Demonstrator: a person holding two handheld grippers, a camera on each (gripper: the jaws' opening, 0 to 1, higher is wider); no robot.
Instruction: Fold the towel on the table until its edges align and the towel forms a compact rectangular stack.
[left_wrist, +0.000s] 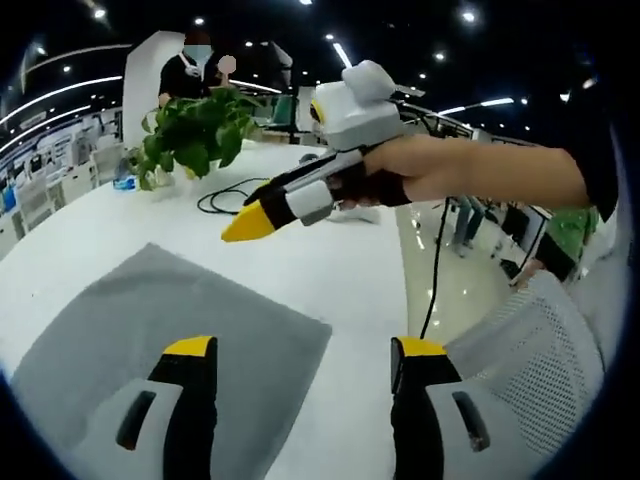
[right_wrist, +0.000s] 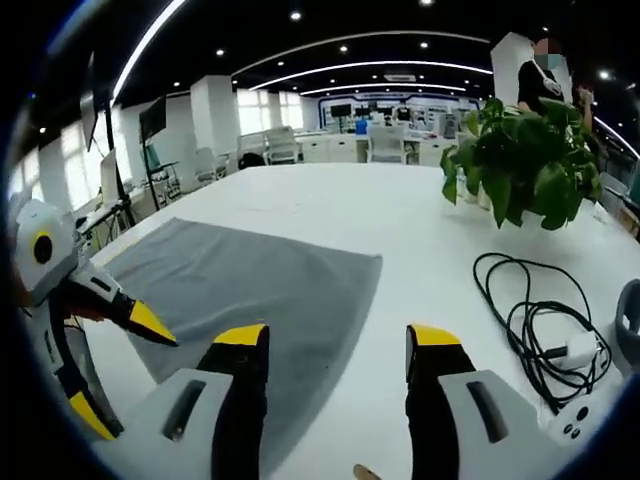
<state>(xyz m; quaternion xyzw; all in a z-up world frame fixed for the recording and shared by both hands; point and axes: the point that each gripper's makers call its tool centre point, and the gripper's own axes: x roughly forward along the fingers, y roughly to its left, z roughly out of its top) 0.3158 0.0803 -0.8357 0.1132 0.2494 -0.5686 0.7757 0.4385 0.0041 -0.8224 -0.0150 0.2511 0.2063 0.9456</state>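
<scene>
A grey towel (left_wrist: 170, 320) lies spread flat on the white table (left_wrist: 340, 260). In the left gripper view, my left gripper (left_wrist: 305, 352) is open above the towel's near right corner, one jaw over the cloth and the other over bare table. The right gripper (left_wrist: 250, 222), held by a hand, hovers above the table beyond the towel's far corner. In the right gripper view, the towel (right_wrist: 250, 280) stretches ahead and to the left. My right gripper (right_wrist: 335, 342) stands open over its near edge, holding nothing. The left gripper (right_wrist: 120, 368) shows at the left with its yellow tips apart.
A potted green plant (right_wrist: 530, 160) stands on the table to the right, with a black cable coil (right_wrist: 530, 320) and a white adapter (right_wrist: 580, 350) in front of it. A person (left_wrist: 195, 65) stands behind the plant (left_wrist: 190, 130). A mesh chair (left_wrist: 540, 350) sits off the table's edge.
</scene>
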